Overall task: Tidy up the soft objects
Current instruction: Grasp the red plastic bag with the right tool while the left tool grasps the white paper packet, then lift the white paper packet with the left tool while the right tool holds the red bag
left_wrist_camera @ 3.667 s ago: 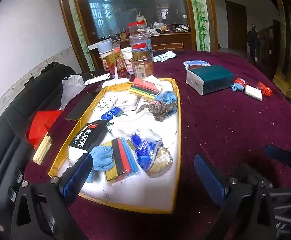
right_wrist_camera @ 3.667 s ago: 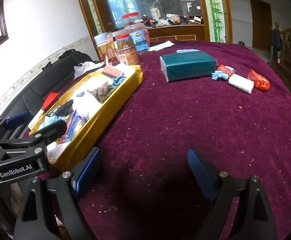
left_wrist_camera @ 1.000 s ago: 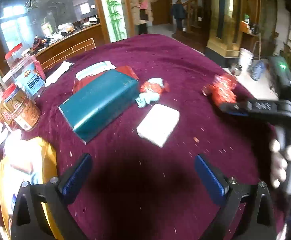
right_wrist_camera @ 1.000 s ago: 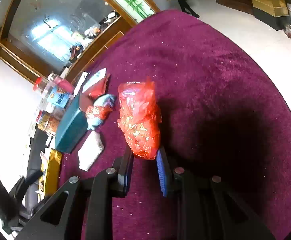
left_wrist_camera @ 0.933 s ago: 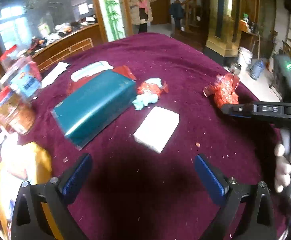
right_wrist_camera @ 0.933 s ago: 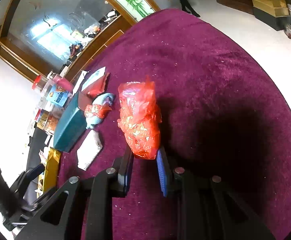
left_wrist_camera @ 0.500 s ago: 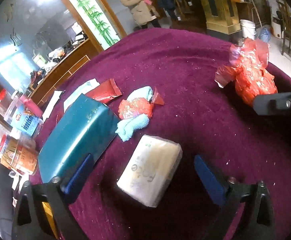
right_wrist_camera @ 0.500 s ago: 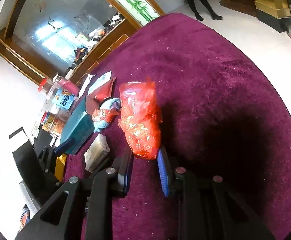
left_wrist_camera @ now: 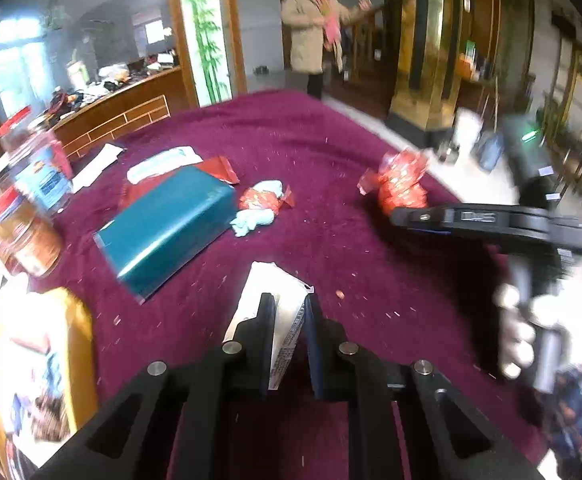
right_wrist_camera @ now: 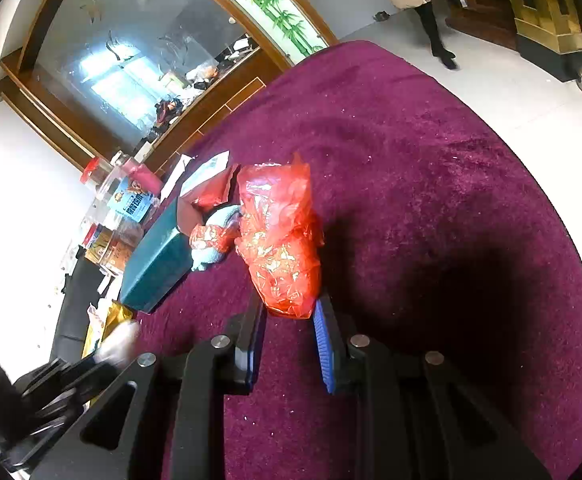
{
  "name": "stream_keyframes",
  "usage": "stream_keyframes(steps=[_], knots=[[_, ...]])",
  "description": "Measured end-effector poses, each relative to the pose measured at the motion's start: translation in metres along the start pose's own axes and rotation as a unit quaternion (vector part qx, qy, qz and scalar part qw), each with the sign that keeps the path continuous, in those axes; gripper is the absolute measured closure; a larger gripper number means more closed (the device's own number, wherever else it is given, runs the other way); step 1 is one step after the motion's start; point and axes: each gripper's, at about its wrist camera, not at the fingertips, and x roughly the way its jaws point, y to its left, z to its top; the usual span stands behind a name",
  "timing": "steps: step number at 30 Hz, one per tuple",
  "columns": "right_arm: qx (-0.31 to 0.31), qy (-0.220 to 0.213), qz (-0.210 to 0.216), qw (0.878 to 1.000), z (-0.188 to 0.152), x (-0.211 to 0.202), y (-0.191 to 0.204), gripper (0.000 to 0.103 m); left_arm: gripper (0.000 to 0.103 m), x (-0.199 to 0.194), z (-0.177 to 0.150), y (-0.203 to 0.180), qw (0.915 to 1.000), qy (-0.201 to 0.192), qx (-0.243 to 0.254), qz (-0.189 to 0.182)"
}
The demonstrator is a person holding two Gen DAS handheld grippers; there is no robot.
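My left gripper (left_wrist_camera: pixel 287 312) pinches the white tissue pack (left_wrist_camera: pixel 279 300); my right gripper (right_wrist_camera: pixel 287 316) clamps the red plastic bag (right_wrist_camera: pixel 279 240) (teal box (left_wrist_camera: pixel 167 224) at ten o'clock).

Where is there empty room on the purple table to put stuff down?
Bare cloth lies between the white tissue pack in the left gripper and the red bag in the right gripper. It is crowded beside the teal box, the jars and the yellow tray.
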Motion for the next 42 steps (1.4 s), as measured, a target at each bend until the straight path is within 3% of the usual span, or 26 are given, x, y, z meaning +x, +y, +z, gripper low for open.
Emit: stream_keyframes(steps=[5, 8, 13, 17, 18, 19, 20, 21, 22, 24, 26, 27, 29, 30, 31, 32, 33, 42], knots=[[0.019, -0.009, 0.003, 1.000, 0.000, -0.005, -0.007, 0.080, 0.087, -0.029, -0.011, 0.013, 0.9999, -0.011, -0.007, 0.003], [0.023, -0.013, 0.002, 1.000, 0.000, -0.006, -0.008, 0.080, 0.082, -0.016, -0.012, 0.016, 0.9994, -0.003, 0.006, 0.033], [0.014, -0.008, 0.004, 1.000, 0.000, -0.004, -0.006, 0.080, 0.085, 0.018, -0.008, 0.020, 0.9997, 0.021, -0.011, 0.008], [0.018, 0.002, 0.010, 1.000, 0.002, 0.000, -0.008, 0.080, 0.084, 0.026, -0.008, 0.024, 0.9990, 0.029, -0.025, 0.020], [0.014, 0.001, 0.012, 1.000, 0.002, -0.001, -0.006, 0.080, 0.073, 0.027, -0.009, 0.025, 0.9990, 0.028, -0.023, 0.024], [0.009, 0.001, 0.012, 1.000, 0.002, -0.001, -0.004, 0.080, 0.048, 0.027, -0.011, 0.025, 0.9990, 0.023, -0.017, 0.034], [0.004, 0.001, 0.012, 1.000, 0.002, -0.001, -0.001, 0.080, 0.033, 0.025, -0.014, 0.022, 0.9988, 0.014, -0.007, 0.047], [0.001, 0.002, 0.015, 1.000, 0.002, -0.001, 0.001, 0.080, 0.012, 0.024, -0.016, 0.017, 0.9974, -0.001, 0.012, 0.071], [-0.001, 0.003, 0.016, 1.000, 0.001, -0.001, 0.002, 0.080, 0.004, 0.025, -0.019, 0.013, 0.9961, -0.008, 0.027, 0.084], [-0.004, 0.004, 0.018, 1.000, 0.001, 0.000, 0.004, 0.080, 0.004, 0.033, -0.024, -0.003, 0.9920, -0.010, 0.077, 0.100], [-0.004, 0.004, 0.017, 1.000, 0.001, 0.000, 0.004, 0.080, 0.004, 0.049, -0.028, -0.018, 0.9858, 0.012, 0.117, 0.119], [-0.004, 0.004, 0.017, 1.000, 0.001, 0.000, 0.004, 0.080, 0.004, 0.061, -0.032, -0.025, 0.9806, 0.029, 0.138, 0.136], [-0.003, 0.003, 0.018, 1.000, 0.001, -0.001, 0.002, 0.080, 0.034, 0.075, -0.038, -0.033, 0.9771, 0.056, 0.158, 0.131], [-0.003, 0.002, 0.018, 1.000, 0.001, -0.001, 0.002, 0.080, 0.075, 0.073, -0.037, -0.032, 0.9842, 0.060, 0.139, 0.092], [-0.003, 0.001, 0.018, 1.000, 0.001, -0.002, 0.002, 0.080, 0.093, 0.073, -0.035, -0.030, 0.9846, 0.067, 0.128, 0.098], [-0.002, 0.000, 0.019, 1.000, 0.001, -0.002, 0.001, 0.080, 0.098, 0.068, -0.033, -0.028, 0.9862, 0.058, 0.119, 0.100], [-0.002, -0.001, 0.018, 1.000, 0.001, -0.002, 0.001, 0.080, 0.102, 0.060, -0.031, -0.023, 0.9912, 0.052, 0.099, 0.071], [-0.008, -0.005, 0.004, 1.000, 0.000, -0.001, 0.001, 0.080, 0.102, -0.039, -0.049, 0.023, 0.9995, -0.016, -0.005, 0.026]])
